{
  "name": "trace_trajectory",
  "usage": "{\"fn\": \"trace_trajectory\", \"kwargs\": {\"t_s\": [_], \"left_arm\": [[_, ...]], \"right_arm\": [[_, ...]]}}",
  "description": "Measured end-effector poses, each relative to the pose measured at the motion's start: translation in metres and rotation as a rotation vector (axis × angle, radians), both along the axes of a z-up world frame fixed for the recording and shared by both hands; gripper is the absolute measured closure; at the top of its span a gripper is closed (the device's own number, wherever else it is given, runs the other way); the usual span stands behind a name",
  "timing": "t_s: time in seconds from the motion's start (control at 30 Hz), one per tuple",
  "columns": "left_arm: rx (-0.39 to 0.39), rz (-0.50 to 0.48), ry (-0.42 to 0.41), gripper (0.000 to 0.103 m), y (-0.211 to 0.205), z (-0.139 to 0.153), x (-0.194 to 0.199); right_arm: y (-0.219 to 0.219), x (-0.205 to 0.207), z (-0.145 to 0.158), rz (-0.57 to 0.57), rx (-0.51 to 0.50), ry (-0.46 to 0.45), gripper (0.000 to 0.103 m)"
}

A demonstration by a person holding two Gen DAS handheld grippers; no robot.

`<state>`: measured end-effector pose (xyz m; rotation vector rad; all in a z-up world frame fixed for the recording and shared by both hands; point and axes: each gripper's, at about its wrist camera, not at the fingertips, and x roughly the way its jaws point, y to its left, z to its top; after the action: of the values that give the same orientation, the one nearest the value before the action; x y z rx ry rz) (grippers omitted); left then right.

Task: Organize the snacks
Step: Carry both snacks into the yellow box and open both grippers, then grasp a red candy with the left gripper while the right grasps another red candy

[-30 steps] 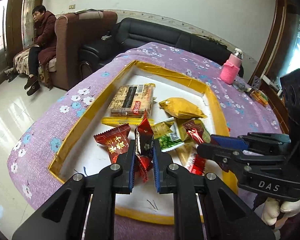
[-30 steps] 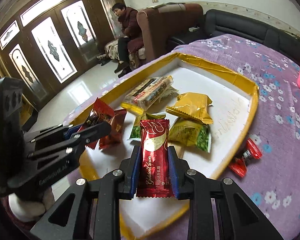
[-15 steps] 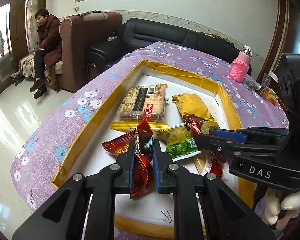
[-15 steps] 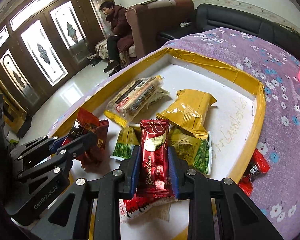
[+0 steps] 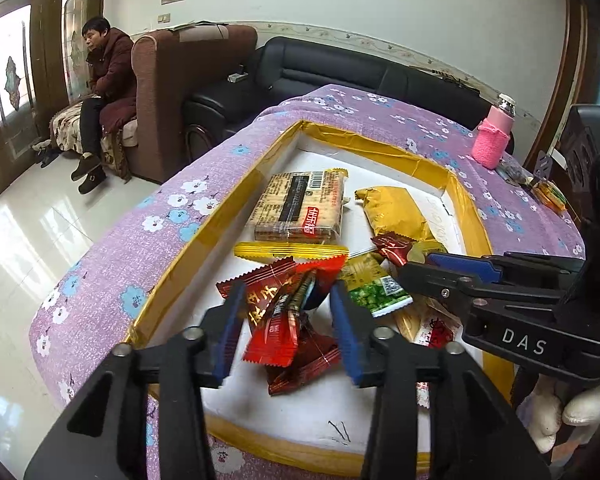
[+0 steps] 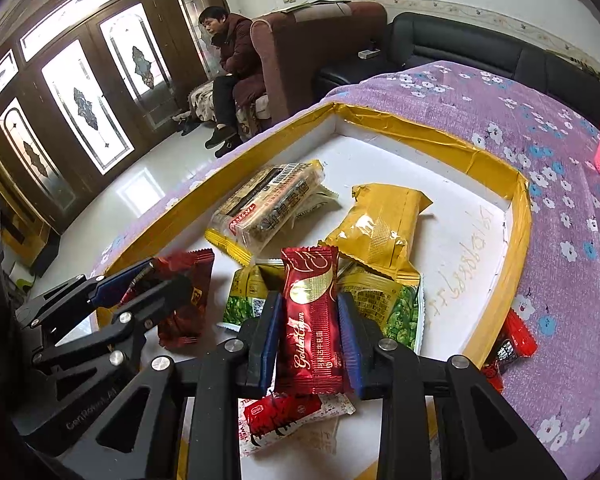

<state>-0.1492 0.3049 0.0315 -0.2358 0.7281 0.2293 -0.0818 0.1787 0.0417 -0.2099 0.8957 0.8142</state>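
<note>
A white tray with a yellow taped rim [image 5: 203, 248] [image 6: 520, 232] holds several snack packets. My left gripper [image 5: 285, 296] hovers over its near left part and its jaws are opening. A red candy packet [image 5: 275, 320] sits loose between them, resting on other red packets, with neither pad pressing on it. My right gripper [image 6: 308, 300] is over the tray's near edge. It is still shut on a red Golden Crown packet [image 6: 310, 320], though its jaws are starting to open. Under it lies a red-and-white packet [image 6: 291, 416]. Each gripper shows in the other's view [image 5: 420, 268] [image 6: 151, 276].
Deeper in the tray lie a cracker pack [image 5: 300, 208], a yellow packet [image 5: 396, 208] and green pea packets [image 6: 400, 308]. One red packet [image 6: 512, 344] lies outside on the purple flowered cloth. A pink bottle [image 5: 496, 140] stands at the far right. A person [image 5: 107, 92] sits by the armchair.
My left jaws have spread apart and let go of the red packet, which has dropped onto the red packets below. My right gripper carried its red packet in over the tray.
</note>
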Motion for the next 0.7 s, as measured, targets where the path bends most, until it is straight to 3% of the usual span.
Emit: {"fn": "trace_trajectory", "kwargs": {"t_s": [0.13,0.63,0.7], "left_arm": [[0.013,0.031,0.006,0.042,-0.001,0.002,-0.003],[0.054,0.073,0.003,0.036,-0.012,0.02,-0.02],[0.064,0.069,-0.005,0.031,-0.016,0.025,-0.023]], "right_arm": [[-0.002,-0.005,0.003,0.01,0.019,0.004,0.072],[-0.019,-0.04,0.03,0.04,0.076,-0.061,0.061],[-0.028,-0.043,0.034,0.033,0.091,-0.067,0.06]]}}
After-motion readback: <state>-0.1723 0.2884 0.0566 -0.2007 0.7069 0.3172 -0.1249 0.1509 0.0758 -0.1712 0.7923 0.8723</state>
